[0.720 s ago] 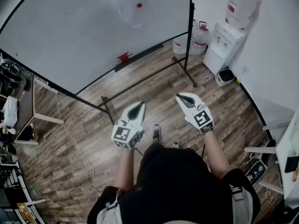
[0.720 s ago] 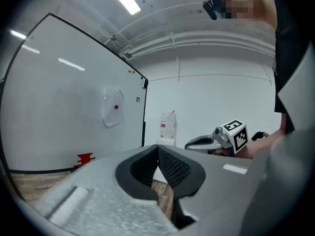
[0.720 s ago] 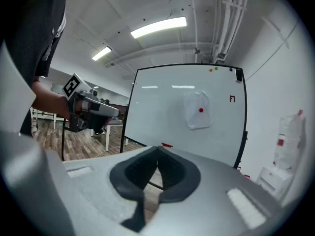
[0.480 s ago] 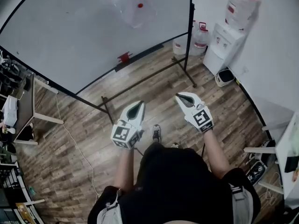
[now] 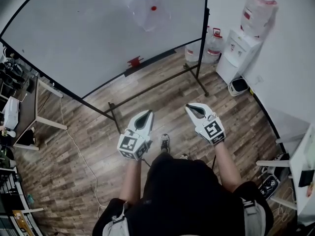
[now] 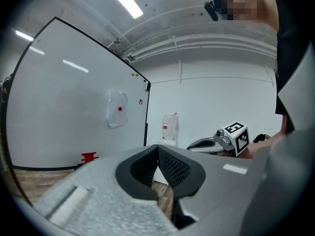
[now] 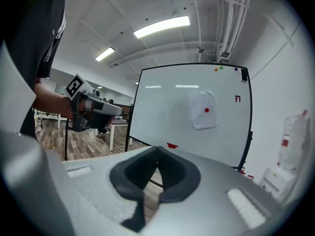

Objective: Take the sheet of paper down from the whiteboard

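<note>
A pale sheet of paper hangs on the whiteboard, pinned by a red round magnet. The sheet also shows in the left gripper view and the right gripper view. Both grippers are held level in front of the person, well short of the board. My left gripper has its jaws closed together with nothing between them, seen close up. My right gripper is likewise shut and empty.
The whiteboard stands on a black wheeled frame over a wood floor. A red eraser sits on its tray. A water dispenser and bottles stand at the right wall. Desks line the left; a cable runs across the floor.
The head view has shifted slightly, so the board and sheet sit a little lower and to the right. Both grippers keep their pose and stay shut.
</note>
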{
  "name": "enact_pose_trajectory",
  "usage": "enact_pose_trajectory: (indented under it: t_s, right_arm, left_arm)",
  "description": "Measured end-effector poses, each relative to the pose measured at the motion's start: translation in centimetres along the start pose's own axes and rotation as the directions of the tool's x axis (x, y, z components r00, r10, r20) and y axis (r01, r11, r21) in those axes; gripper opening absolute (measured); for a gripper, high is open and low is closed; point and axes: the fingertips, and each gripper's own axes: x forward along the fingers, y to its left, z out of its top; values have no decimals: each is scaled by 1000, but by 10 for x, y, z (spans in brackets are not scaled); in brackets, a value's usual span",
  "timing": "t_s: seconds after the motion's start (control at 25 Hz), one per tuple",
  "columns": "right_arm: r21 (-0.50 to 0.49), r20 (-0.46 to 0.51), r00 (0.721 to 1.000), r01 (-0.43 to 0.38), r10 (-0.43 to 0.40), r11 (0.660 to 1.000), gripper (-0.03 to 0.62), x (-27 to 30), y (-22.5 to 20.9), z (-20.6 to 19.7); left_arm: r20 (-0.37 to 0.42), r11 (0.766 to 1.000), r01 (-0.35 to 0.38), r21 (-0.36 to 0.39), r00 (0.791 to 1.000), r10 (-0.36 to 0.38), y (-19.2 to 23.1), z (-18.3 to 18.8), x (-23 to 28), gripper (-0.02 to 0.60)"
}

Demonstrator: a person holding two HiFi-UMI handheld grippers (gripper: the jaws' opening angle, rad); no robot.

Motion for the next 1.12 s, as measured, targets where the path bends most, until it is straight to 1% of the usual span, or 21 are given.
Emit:
enact_pose_trajectory:
  t_s: [0.24,0.56,0.92,1.12]
  right_arm:
    - [-6,-19,1000,3,-3,1000,5,1,1,-6]
    - [-5,-26,999,24,-24,1000,5,-1,-17,-7]
    - [-22,-38,999,9,-10,1000,5,-4,-27,-10]
    - [-27,-44,999,0,-1,1000,5,-6,-31,-15]
  left_arm:
    - [-4,1000,14,-11,1000,-14,1,-1,6,11]
    - [8,1000,30,-4,1000,-30,0,6,22,11]
    - [15,1000,22,-11,1000,-22,-6,8,34,9]
    - [4,999,20,-26,1000,-20,-13,4,39,9]
